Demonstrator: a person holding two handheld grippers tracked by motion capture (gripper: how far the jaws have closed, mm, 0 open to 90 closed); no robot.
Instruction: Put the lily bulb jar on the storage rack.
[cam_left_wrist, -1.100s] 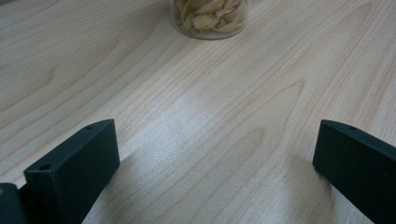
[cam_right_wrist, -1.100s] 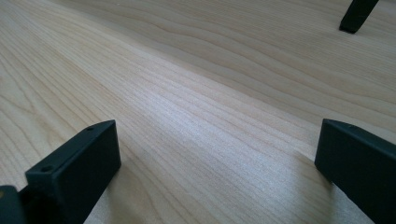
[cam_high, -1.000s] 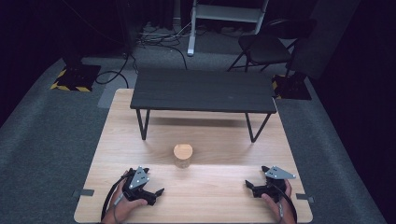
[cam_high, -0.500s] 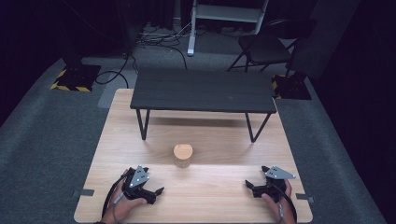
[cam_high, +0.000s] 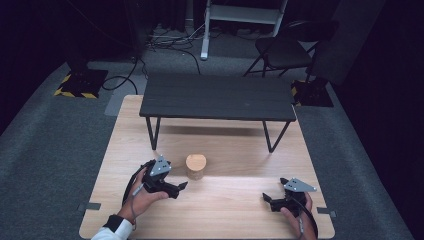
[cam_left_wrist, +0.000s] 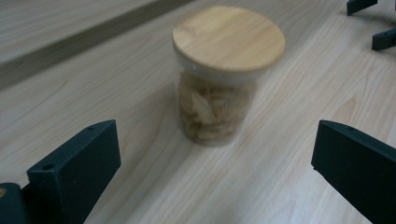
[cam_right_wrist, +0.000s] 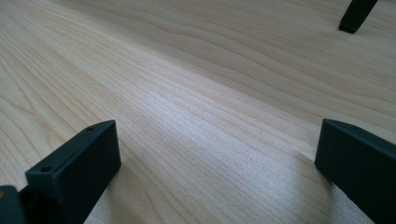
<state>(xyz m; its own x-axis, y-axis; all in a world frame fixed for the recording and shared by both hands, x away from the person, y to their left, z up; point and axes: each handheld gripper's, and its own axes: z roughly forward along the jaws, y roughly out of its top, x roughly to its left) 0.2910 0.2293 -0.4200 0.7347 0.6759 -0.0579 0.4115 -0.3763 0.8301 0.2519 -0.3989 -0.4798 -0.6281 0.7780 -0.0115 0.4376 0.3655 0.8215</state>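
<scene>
So, left gripper (cam_high: 183, 186): jaws spread, centre frame, aimed at clear wooden-lidded glass jar (cam_left_wrist: 219, 74)
right gripper (cam_high: 267, 199): spread, empty
risk: I'd guess an off-centre approach tips it

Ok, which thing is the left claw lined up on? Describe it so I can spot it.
On the light wooden tabletop, just in front of the low black bench, stands a small clear jar. The open left claw points at it from close by. Its round wooden lid and pale contents mark it out.
</scene>
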